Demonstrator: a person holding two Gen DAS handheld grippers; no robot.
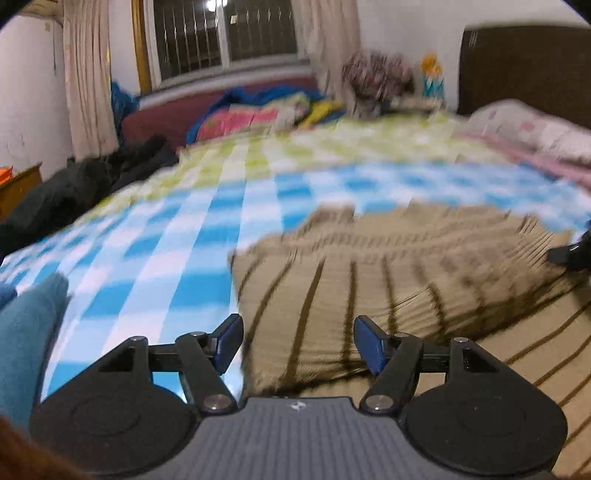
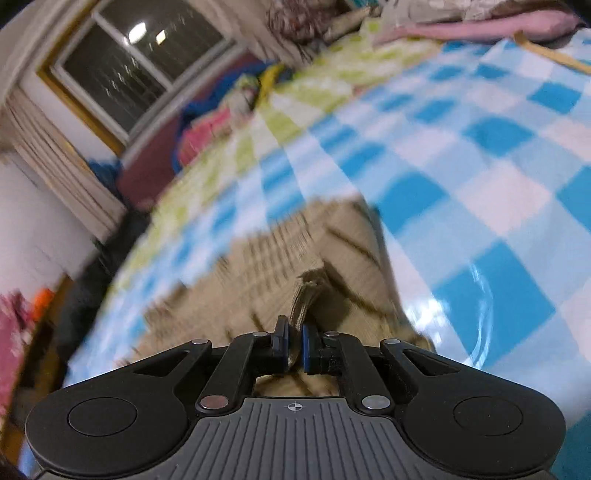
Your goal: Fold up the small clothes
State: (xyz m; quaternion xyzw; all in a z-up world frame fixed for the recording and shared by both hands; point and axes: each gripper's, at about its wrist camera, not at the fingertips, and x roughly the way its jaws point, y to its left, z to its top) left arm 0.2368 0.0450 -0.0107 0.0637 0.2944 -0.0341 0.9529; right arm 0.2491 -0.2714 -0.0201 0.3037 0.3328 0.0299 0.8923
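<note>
Lying across the blue-and-white checked bed sheet [image 1: 177, 236], the tan knitted garment with thin dark stripes [image 1: 388, 266] is the piece being folded, and it sits just ahead of both tools, one layer apparently doubled over another so that a raised fold runs across its middle; the left gripper [image 1: 298, 345] has its blue-padded jaws well apart above the near left edge of the cloth, nothing between the pads, which suggests that side is either just let go or about to be taken; the right gripper [image 2: 294, 347] has its jaws drawn together on a bunched, ribbed edge of the same garment [image 2: 310, 291], the fabric rising in a narrow pleat between the pads, so the cloth is held there, probably to carry that edge over or keep it taut while the other side is dealt with; both views are smeared by motion, so the exact outline of the garment is hard to read; further off, a window with pale curtains [image 1: 225, 33], a heap of bright bedding [image 1: 258, 110] and a dark headboard [image 1: 524, 70] frame the bed; a blue sleeve [image 1: 29, 332] shows at the left edge.
</note>
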